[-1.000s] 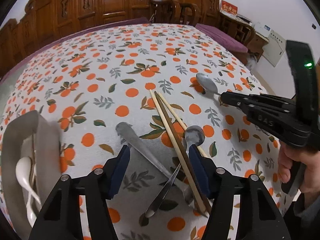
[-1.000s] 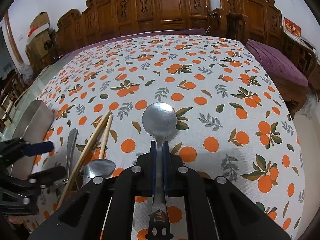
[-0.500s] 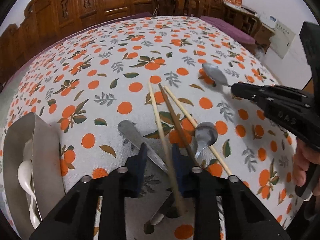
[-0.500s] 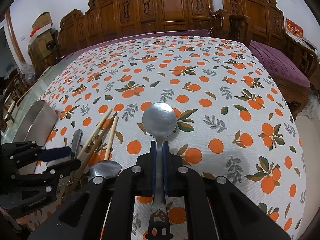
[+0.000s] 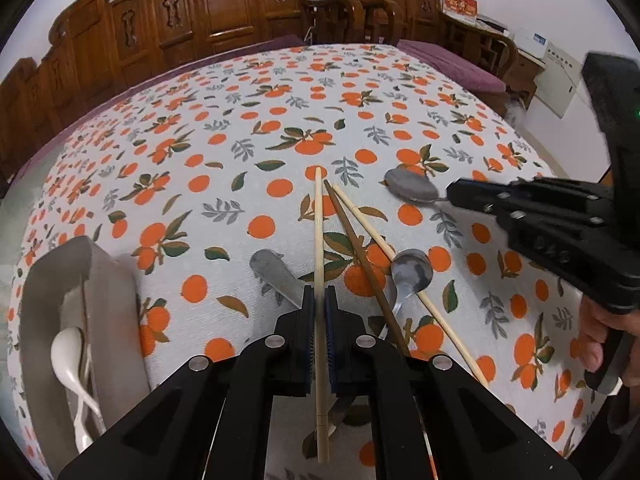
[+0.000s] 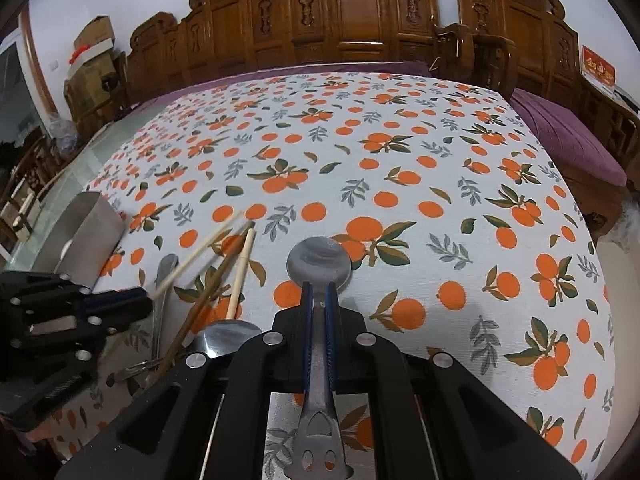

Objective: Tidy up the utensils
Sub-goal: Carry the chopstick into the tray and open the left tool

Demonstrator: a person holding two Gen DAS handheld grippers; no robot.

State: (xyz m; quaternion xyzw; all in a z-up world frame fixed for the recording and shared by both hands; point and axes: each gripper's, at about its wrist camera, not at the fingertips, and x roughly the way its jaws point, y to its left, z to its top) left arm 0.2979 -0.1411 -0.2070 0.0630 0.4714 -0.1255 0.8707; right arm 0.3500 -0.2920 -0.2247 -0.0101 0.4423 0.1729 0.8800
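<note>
My left gripper is shut on a pale wooden chopstick, lifted off the cloth, its tip pointing away. A dark chopstick, another pale chopstick, a steel spoon and a flat steel handle lie on the cloth beside it. My right gripper is shut on the handle of a large steel spoon, bowl forward; it also shows in the left wrist view. The left gripper shows at the left of the right wrist view.
A grey metal utensil tray stands at the near left edge of the table with a white ceramic spoon in it. The table wears an orange-print cloth. Carved wooden chairs line the far side.
My left gripper has closed on the pale chopstick and lifted it off the pile. My right gripper still holds the large spoon, almost in the same place.
</note>
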